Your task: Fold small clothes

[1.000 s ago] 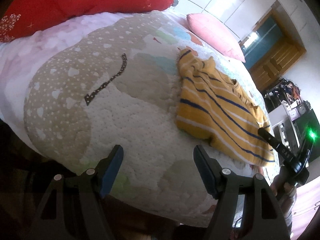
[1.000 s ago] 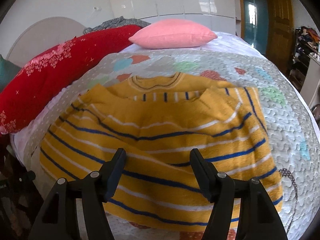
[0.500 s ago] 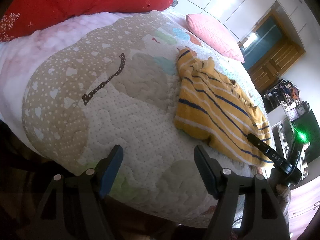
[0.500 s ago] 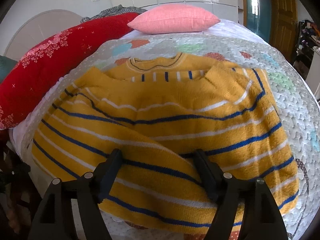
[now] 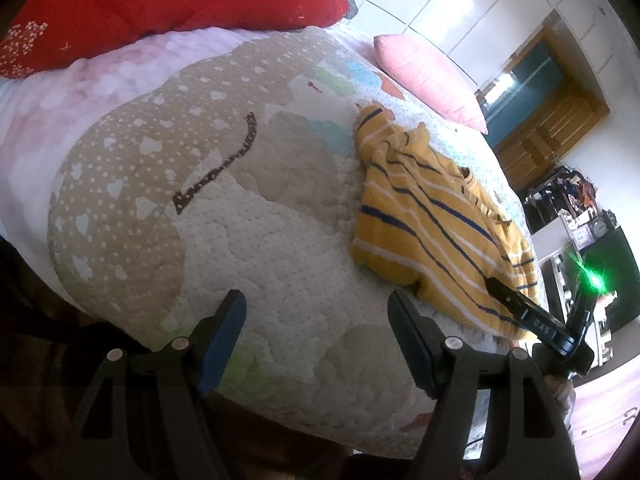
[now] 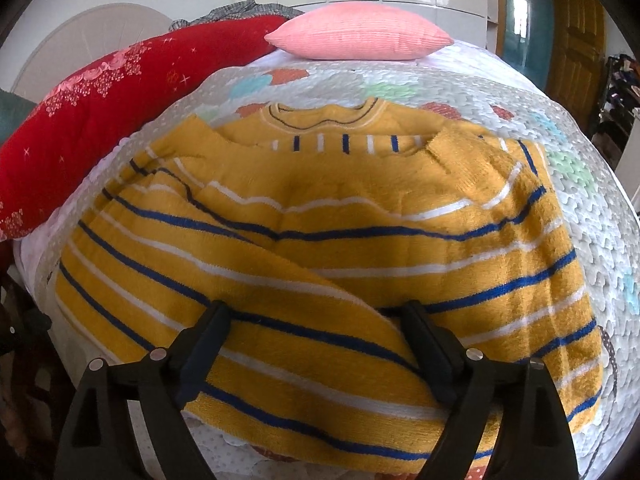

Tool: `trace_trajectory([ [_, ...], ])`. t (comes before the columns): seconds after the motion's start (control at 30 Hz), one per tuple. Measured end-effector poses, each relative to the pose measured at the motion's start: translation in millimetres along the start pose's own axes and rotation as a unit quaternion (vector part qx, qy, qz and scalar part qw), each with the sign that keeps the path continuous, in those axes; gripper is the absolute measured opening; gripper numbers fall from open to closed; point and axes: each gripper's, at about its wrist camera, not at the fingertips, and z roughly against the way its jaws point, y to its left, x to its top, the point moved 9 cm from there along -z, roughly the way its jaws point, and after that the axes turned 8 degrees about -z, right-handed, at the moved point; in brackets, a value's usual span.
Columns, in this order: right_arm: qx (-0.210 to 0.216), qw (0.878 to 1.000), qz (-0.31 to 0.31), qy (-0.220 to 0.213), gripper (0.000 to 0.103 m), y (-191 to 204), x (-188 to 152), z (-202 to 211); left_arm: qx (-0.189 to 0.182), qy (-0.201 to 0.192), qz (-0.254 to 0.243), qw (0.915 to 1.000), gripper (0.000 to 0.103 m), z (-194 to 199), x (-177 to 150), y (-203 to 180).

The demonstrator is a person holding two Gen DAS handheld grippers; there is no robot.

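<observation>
- the right hand-held gripper (image 6: 316, 344) is right down on the near hem of the yellow striped sweater (image 6: 320, 240), its two fingers spread wide with the fabric running between and under them; nothing is pinched yet as far as i can see.
- from that gripper the sweater lies straight ahead: hem nearest, collar farthest, so its collar-to-hem line runs away from the gripper toward the pink pillow (image 6: 360, 38), while its stripes run across, side to side.
- both sleeves look already turned in over the body, so i'd judge the step in hand is bringing the hem up toward the collar.
- the left hand-held gripper (image 5: 316, 340) hangs over bare quilt (image 5: 240, 240) near the bed's edge, fingers spread and holding nothing.
- from the left one the sweater (image 5: 432, 220) is off to the right and a bit ahead, not touching; the other tool's finger rests on its near corner.
- so the right hand is clearly the nearer, already in contact; the left would need to swing rightward to reach the hem's other corner.
- the red bolster (image 6: 100, 120) lies along the far left, well apart from the sweater.
</observation>
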Motion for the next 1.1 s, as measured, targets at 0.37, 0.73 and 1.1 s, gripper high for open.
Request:
trace_trajectory([
  [0.37, 0.053, 0.996, 0.068, -0.015, 0.091, 79, 37, 27, -0.012, -0.029, 0.037, 0.9988, 0.072, 16, -1, 25],
  [0.73, 0.050, 0.982, 0.154, 0.094, 0.091, 216, 61, -64, -0.076, -0.038, 0.041, 0.9955, 0.072, 8, 4, 14],
  [1.1, -0.079, 0.940, 0.245, 0.223, 0.094, 223, 58, -141, -0.162, -0.032, 0.011, 0.9862, 0.075, -42, 46, -39],
])
